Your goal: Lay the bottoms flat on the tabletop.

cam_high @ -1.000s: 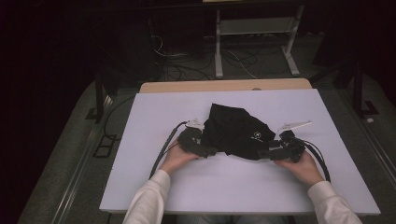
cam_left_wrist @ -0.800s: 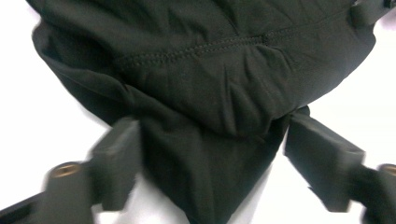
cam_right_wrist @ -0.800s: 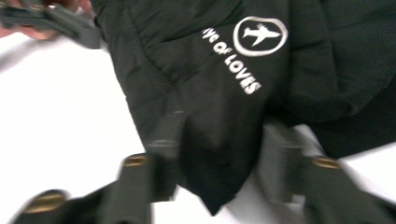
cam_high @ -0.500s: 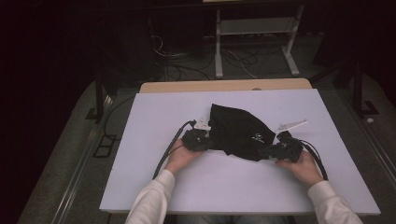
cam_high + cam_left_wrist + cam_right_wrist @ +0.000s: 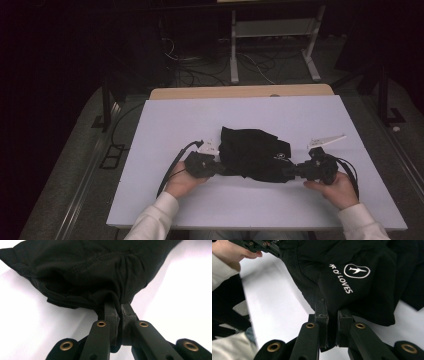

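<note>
On the white table (image 5: 160, 125), mid-front | bare board on all sides of the black garment (image 5: 255, 157), front edge near the hands | left gripper (image 5: 216, 167) pinches the garment's left end, jaws just closed on cloth | right gripper (image 5: 298, 170) clamps its right end, beside the printed logo (image 5: 357, 270) | garment spans between both.

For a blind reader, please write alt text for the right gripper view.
The right claw is shut on the edge of a black garment with a white airplane logo. Behind it, on the white table, the person's other hand holds the left claw at the garment's far side.
</note>
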`<state>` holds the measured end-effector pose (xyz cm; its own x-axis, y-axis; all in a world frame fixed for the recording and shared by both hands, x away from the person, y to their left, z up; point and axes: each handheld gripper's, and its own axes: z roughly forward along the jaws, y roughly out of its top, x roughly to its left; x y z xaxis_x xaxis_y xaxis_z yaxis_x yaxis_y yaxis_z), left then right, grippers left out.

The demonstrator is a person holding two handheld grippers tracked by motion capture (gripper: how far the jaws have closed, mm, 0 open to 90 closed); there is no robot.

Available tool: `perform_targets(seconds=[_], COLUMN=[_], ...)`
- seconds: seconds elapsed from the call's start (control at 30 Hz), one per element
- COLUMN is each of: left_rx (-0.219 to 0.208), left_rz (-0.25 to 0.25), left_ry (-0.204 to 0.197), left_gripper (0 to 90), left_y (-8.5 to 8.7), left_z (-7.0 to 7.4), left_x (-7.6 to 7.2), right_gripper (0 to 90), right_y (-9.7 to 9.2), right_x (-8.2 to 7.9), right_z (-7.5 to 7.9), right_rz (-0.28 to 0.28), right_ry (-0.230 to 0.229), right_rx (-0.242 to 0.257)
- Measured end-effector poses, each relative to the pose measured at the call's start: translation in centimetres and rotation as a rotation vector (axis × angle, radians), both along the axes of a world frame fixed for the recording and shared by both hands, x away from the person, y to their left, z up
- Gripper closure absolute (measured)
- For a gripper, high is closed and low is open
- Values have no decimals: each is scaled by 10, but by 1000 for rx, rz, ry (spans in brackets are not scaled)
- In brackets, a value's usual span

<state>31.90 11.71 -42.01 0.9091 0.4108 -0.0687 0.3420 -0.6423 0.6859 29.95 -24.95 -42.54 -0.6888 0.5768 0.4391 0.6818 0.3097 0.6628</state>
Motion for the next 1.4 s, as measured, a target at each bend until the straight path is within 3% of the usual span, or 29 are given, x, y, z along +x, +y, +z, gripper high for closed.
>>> perform_targets(seconds=[0.13, 0.27, 0.4, 0.53, 0.63, 0.7, 0.8, 0.9, 0.97, 1.1, 1.33, 1.4], left_rx=[15, 38, 54, 75, 96, 101, 89, 50, -6, -82, -138, -122], left_rz=[-26, -46, -63, -92, -104, -109, -91, -35, 19, 140, 238, 244], left_ry=[6, 20, 42, 72, 93, 105, 113, 98, 100, 136, 169, 171], left_gripper=[856, 856, 856, 856, 855, 841, 727, 625, 589, 509, 485, 484], left_y=[7, 12, 13, 10, 8, 9, 11, 17, 22, 25, 9, 2], left_z=[1, -2, -6, -9, -13, -14, -12, -5, 0, 2, -1, -3], left_x=[-19, -30, -33, -34, -34, -33, -30, -23, -15, 12, 62, 72], right_gripper=[815, 815, 815, 815, 815, 815, 814, 812, 810, 808, 807, 807], right_y=[-4, -16, -30, -43, -54, -61, -70, -74, -75, -74, -70, -69], right_x=[-17, -26, -21, -12, -6, -4, -4, -5, -6, -6, -7, -7], right_z=[3, 4, 9, 13, 6, -1, -7, -9, -10, -11, -11, -11], right_rz=[5, -33, -109, -203, -264, -287, -304, -314, -320, -317, -303, -298], right_ry=[15, 7, -26, -63, -34, 3, 35, 48, 56, 61, 51, 50], right_rx=[1, -19, -56, -129, -201, -205, -202, -200, -196, -198, -200, -200])
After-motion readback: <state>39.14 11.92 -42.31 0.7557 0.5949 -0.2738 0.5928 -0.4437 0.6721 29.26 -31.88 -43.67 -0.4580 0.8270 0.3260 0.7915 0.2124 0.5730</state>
